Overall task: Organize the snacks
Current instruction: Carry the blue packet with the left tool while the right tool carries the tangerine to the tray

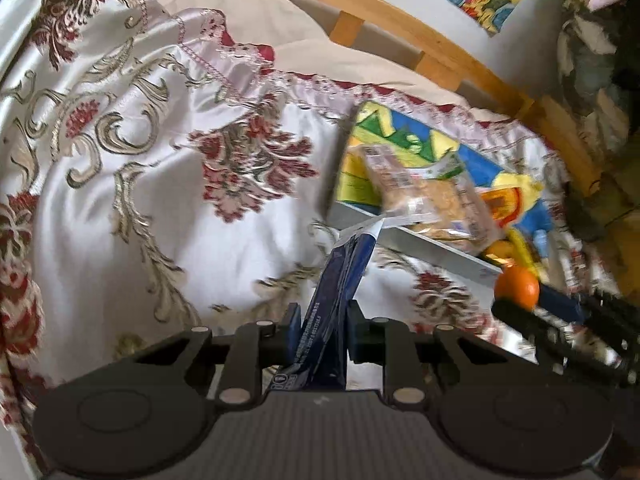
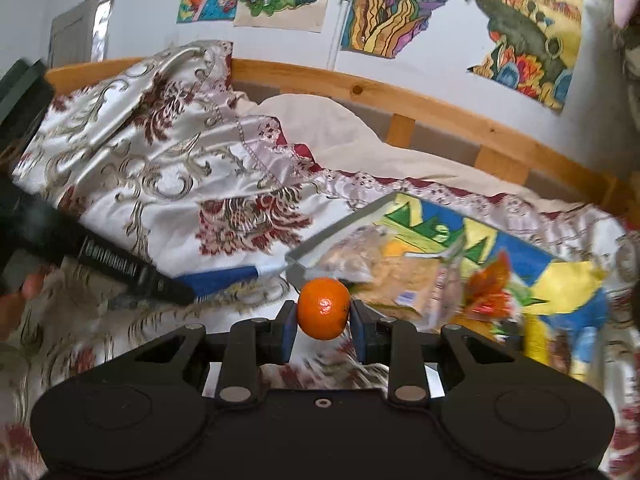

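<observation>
My left gripper (image 1: 320,332) is shut on a dark blue snack packet (image 1: 340,280) that sticks up and forward between its pads, off the bedspread. In the right wrist view that same blue packet (image 2: 224,276) shows at the tip of the left gripper (image 2: 176,290), low on the left. My right gripper (image 2: 323,330) is shut on a small orange mandarin (image 2: 323,308), lifted above the bed; the mandarin (image 1: 517,286) also appears at the right of the left wrist view. Ahead lies a colourful painted tray (image 2: 520,256) holding a clear bag of biscuits (image 2: 404,276) and an orange wrapper (image 2: 490,288).
A satin bedspread with red and gold flowers (image 1: 140,160) covers the bed. A wooden bed rail (image 2: 400,96) runs along the far side under a wall with bright drawings (image 2: 404,4). A person's hand (image 2: 24,292) shows at the left edge.
</observation>
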{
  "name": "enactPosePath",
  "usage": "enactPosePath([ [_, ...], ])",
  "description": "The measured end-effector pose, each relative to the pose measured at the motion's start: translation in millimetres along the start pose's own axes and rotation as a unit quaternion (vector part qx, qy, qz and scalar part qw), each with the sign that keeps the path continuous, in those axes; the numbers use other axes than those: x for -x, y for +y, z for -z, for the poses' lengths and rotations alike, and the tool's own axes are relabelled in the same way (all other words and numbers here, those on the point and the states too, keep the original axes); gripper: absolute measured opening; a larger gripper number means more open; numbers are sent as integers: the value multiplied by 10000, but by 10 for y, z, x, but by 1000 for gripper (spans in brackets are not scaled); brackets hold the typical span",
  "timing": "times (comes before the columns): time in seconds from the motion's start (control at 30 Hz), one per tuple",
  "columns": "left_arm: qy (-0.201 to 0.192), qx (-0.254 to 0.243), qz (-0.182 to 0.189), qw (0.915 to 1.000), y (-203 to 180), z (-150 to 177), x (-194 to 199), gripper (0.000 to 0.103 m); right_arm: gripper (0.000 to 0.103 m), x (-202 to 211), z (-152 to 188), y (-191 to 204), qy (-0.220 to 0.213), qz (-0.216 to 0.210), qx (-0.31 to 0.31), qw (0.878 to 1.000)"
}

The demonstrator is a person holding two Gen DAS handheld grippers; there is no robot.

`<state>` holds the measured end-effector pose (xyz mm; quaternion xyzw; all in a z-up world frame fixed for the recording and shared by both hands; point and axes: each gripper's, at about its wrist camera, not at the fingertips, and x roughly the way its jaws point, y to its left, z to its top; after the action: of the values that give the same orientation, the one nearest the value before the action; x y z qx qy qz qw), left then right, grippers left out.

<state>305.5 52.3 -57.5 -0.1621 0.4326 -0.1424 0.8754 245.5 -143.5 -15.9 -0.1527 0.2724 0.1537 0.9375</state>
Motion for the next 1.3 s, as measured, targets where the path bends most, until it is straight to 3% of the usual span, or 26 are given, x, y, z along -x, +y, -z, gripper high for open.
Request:
enactPosePath([
  [0.17,-140,-285,238,9992,-172,63,72,24,30,471,174,-57,94,130,593,9981],
  [0.3,-175,-618,255,9976,-342,137,67,24,30,682,303,-116,38,244,576,9980],
  [0.5,-318,-862,349,9952,-505,233,145,24,30,640,306,-209,-34,404,179,9990],
  [0.6,-453,-976,604,9924,-555,283,220,24,30,650,297,-227,-141,443,116,9989],
  [0.8,-612,-1168,718,9887,-671,365,288,24,30,660,328,-247,-175,462,103,9987],
  [1.13,-1174,-1300,1009,9793,-800,403,471,24,30,712,318,-370,-504,743,-148,9959],
  [1.3,-1589,-1376,836,9741,-943,267,491,24,30,685,309,-497,-724,1014,-220,9920],
])
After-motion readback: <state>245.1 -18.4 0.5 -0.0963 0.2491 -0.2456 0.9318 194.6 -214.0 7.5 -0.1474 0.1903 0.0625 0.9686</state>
